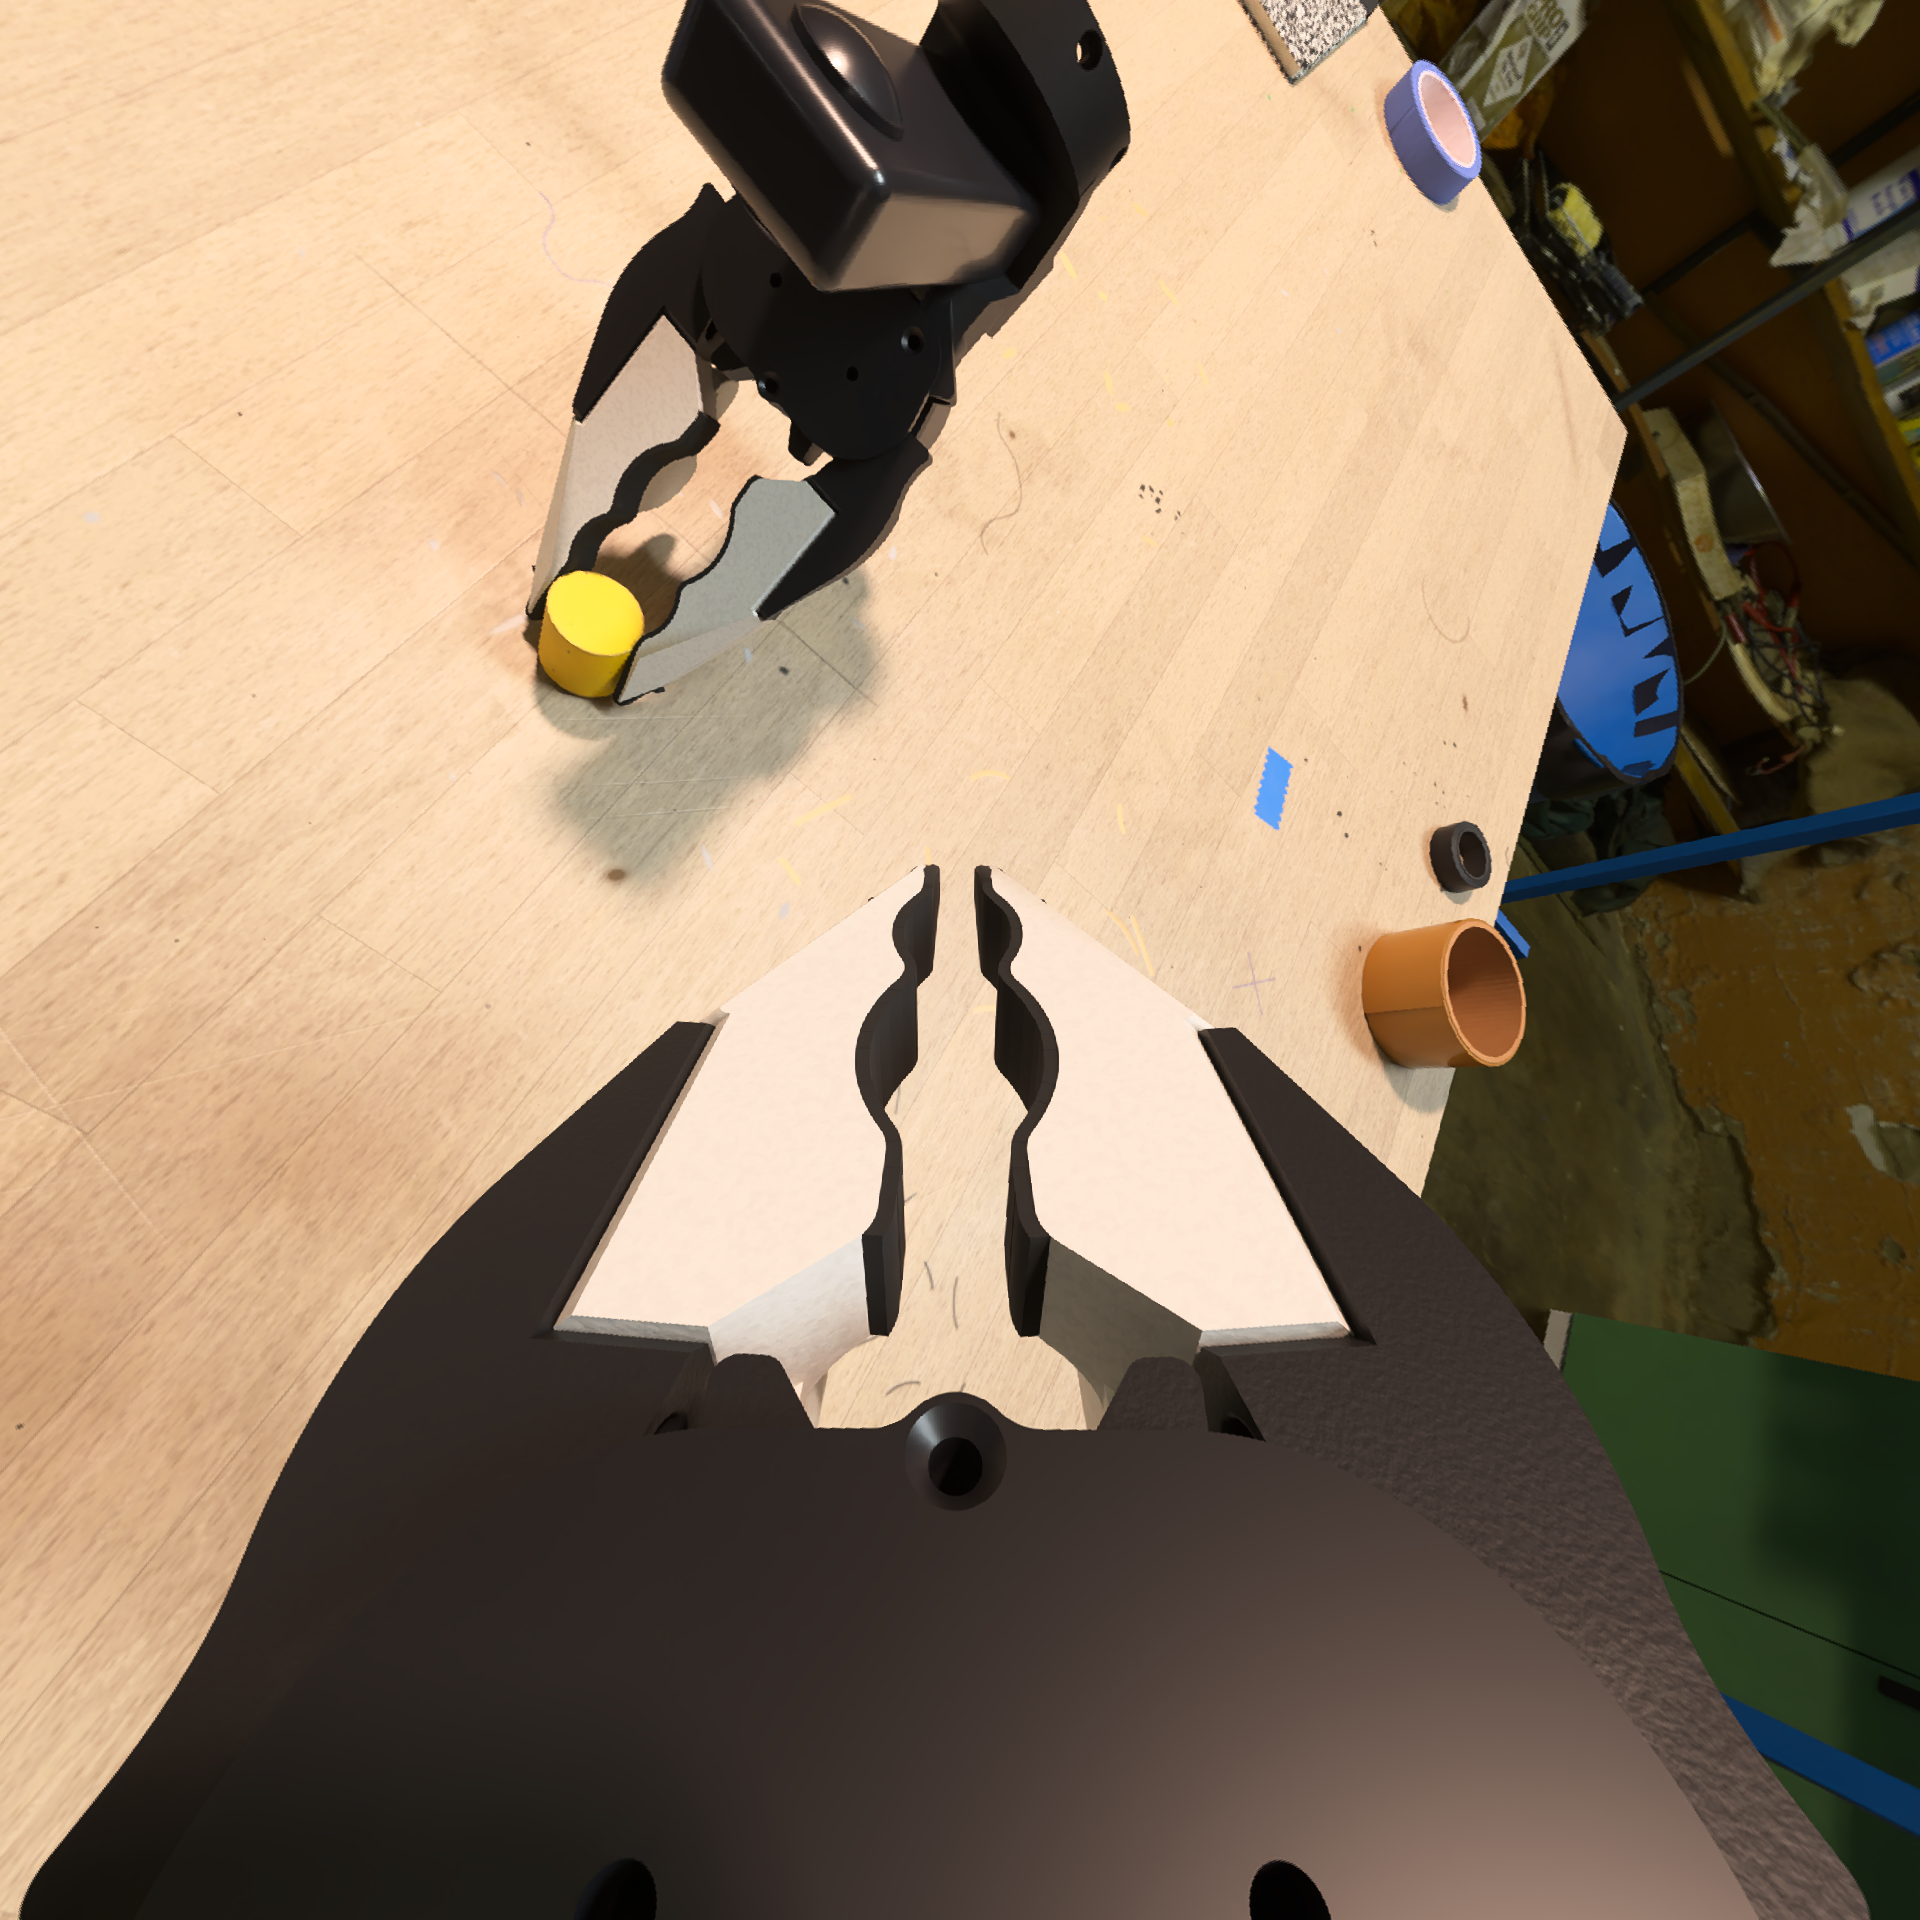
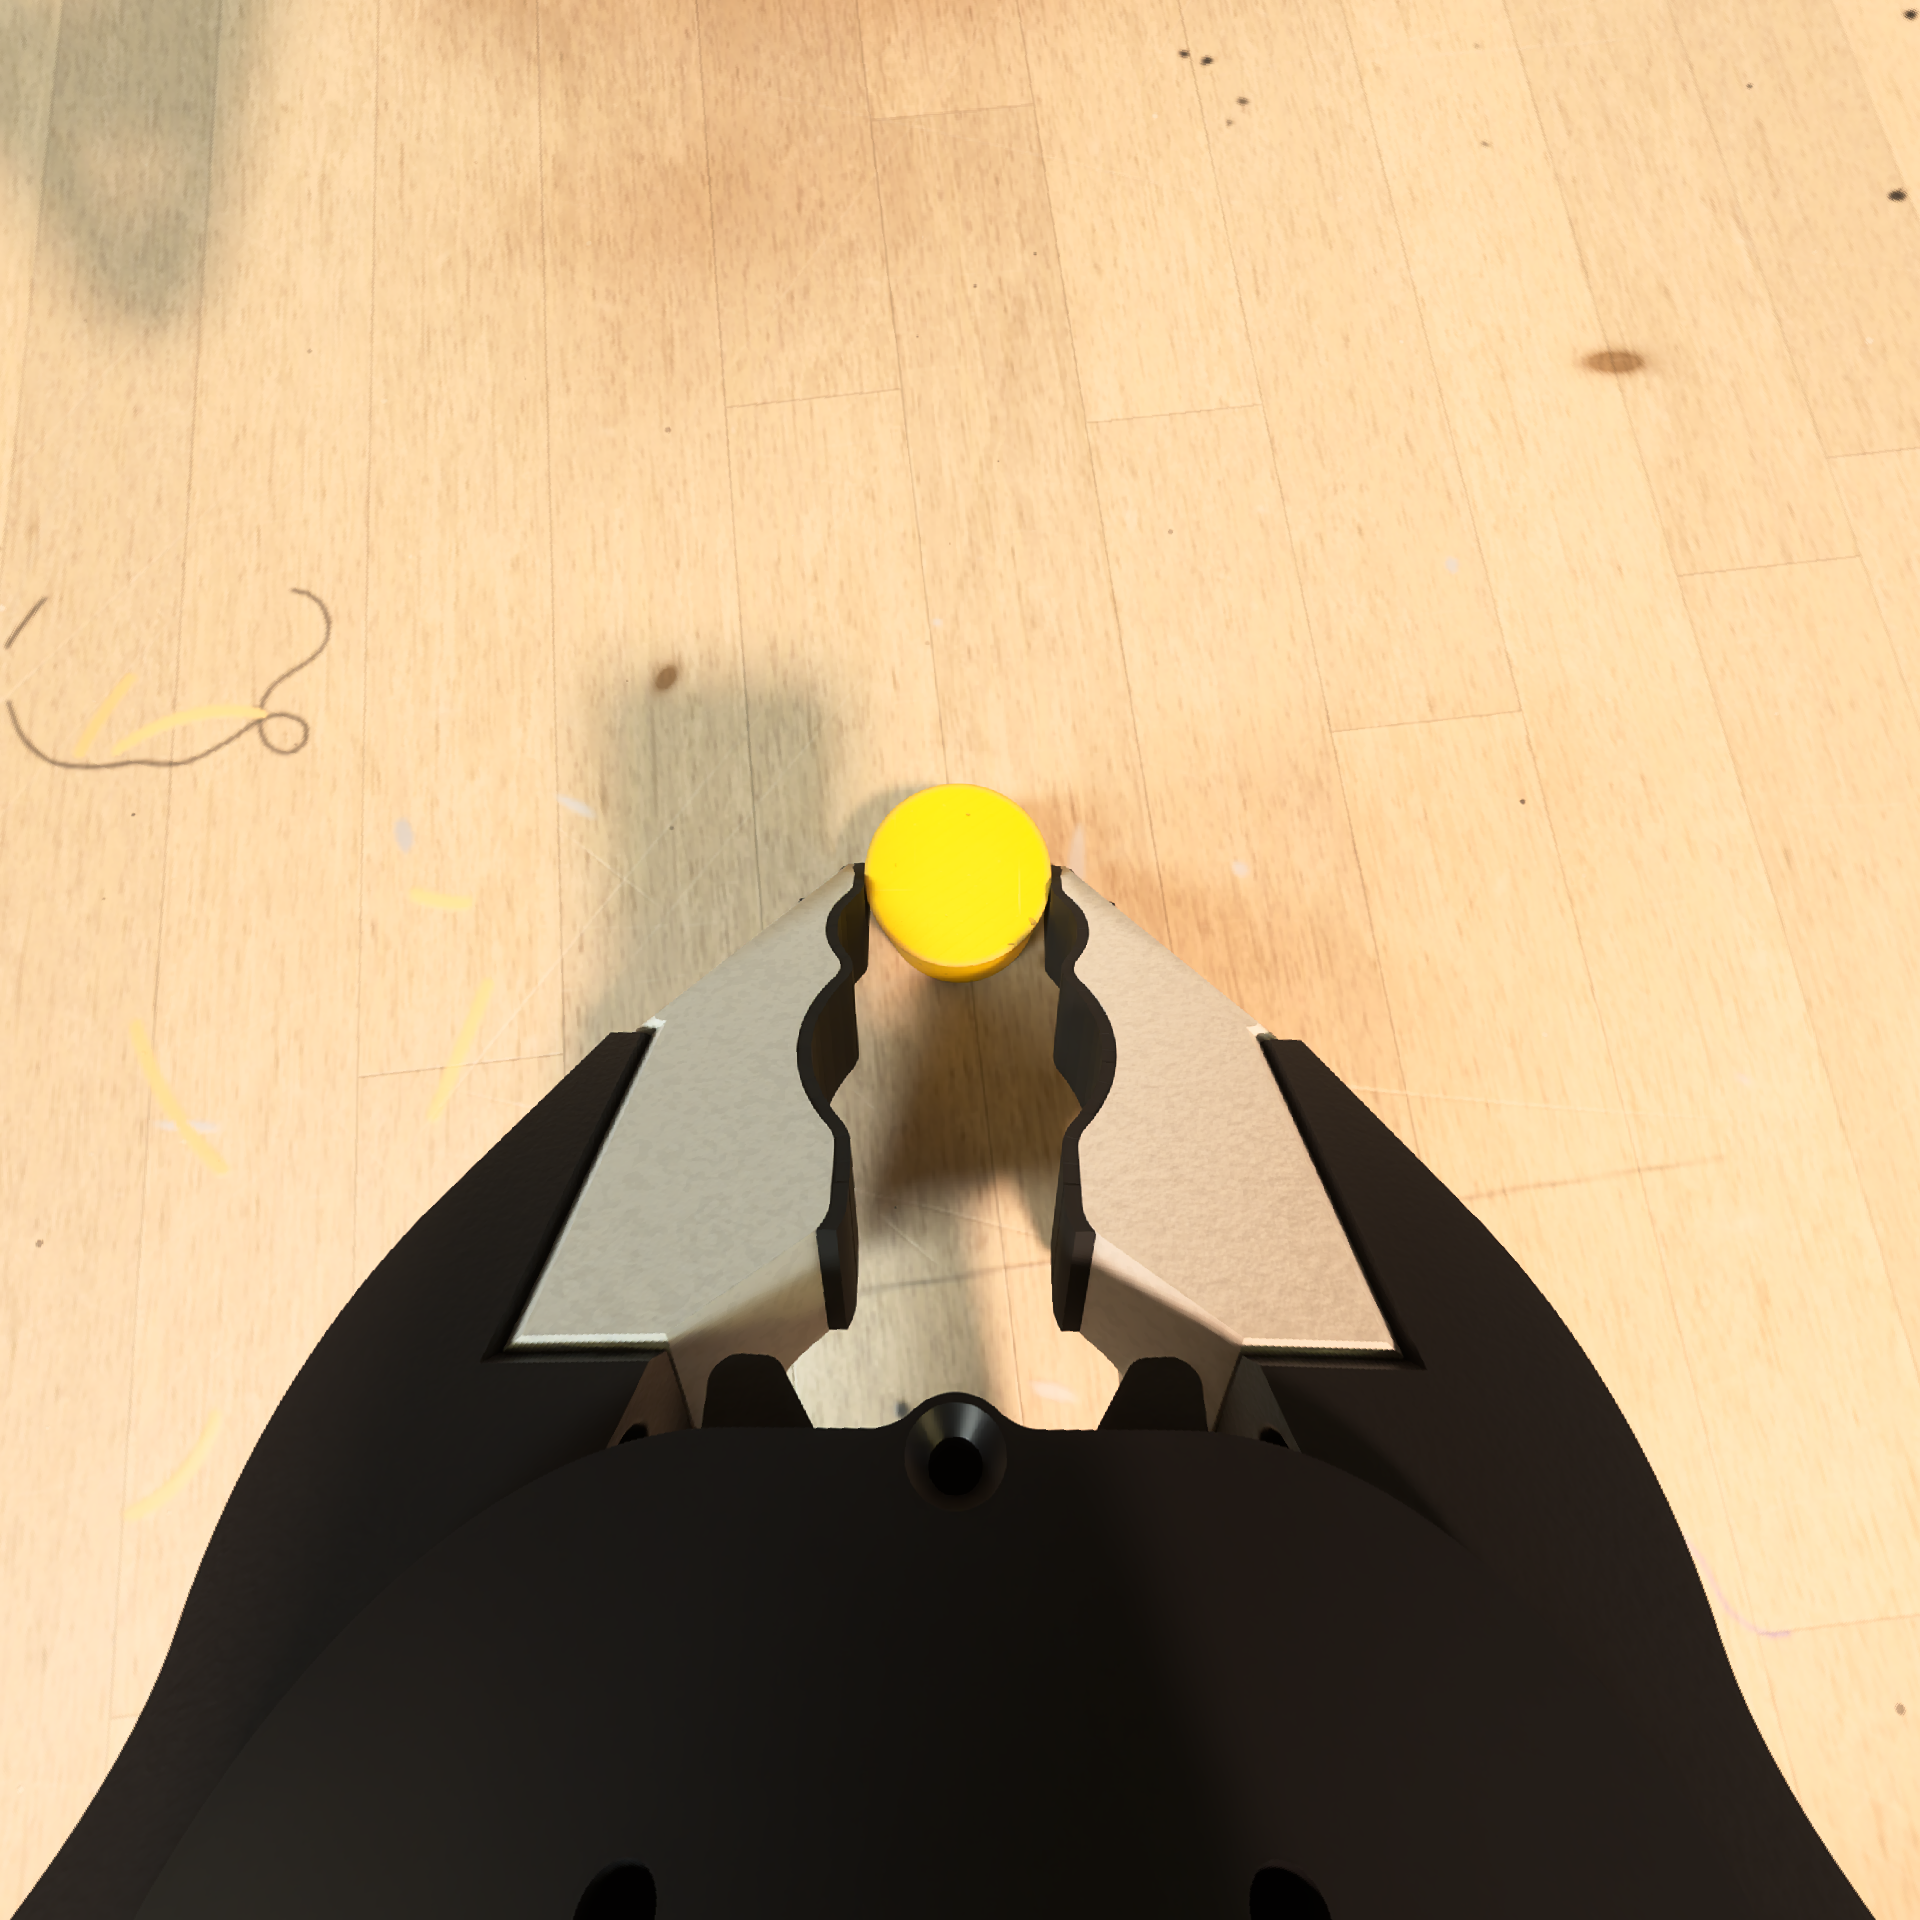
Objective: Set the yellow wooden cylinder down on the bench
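The yellow wooden cylinder [image 1: 588, 634] stands upright, low over or on the light wooden bench [image 1: 260, 935]; I cannot tell if its base touches. My right gripper [image 1: 587, 649] is shut on it at the fingertips, one finger on each side. In the right wrist view the cylinder [image 2: 956, 883] sits between the tips of the right gripper [image 2: 956, 883], its round top facing the camera. My left gripper [image 1: 956, 883] hovers nearer the bench's right part, jaws nearly together with a thin gap and nothing between them.
An orange cup [image 1: 1444, 992] lies on its side near the bench's right edge, beside a small black ring [image 1: 1460, 855] and a blue tape scrap [image 1: 1273, 788]. A blue tape roll [image 1: 1434, 130] and a speckled block [image 1: 1304, 26] are at the far edge. Shelves and clutter lie beyond.
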